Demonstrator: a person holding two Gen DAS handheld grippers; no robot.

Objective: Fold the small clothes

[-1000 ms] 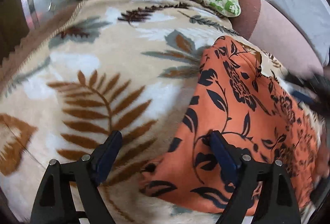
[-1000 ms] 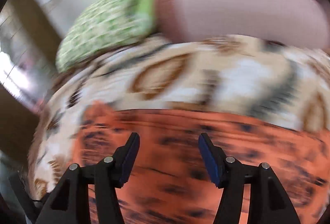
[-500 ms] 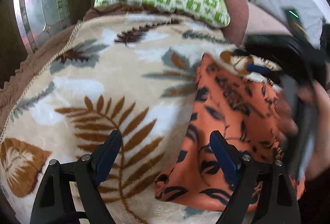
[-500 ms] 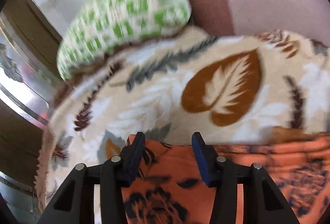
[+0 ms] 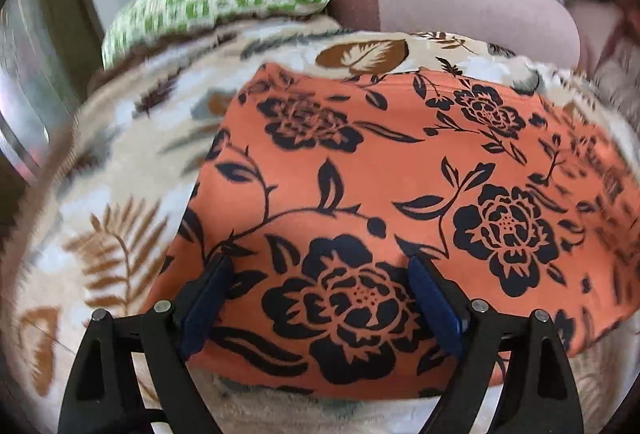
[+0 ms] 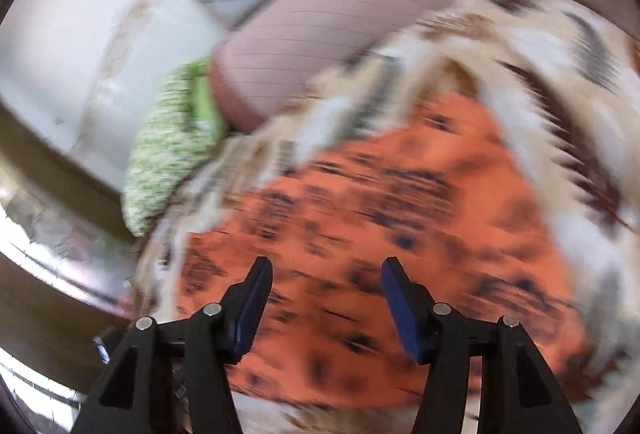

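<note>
No legible text or labels.

Left gripper (image 5: 320, 298) and right gripper (image 6: 326, 298), fingers spread, empty.

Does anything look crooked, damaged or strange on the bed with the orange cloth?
Nothing stands out. The orange cloth with black flowers lies flat and neatly folded on the beige leaf-patterned blanket, with no tear or stain visible. Both the left gripper and right gripper have open jaws. The right wrist view is blurred.

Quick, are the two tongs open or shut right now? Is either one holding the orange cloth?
Left tongs: open, holding nothing, over the orange cloth.
Right tongs: open, holding nothing, also over the cloth; that view is blurred.
</note>
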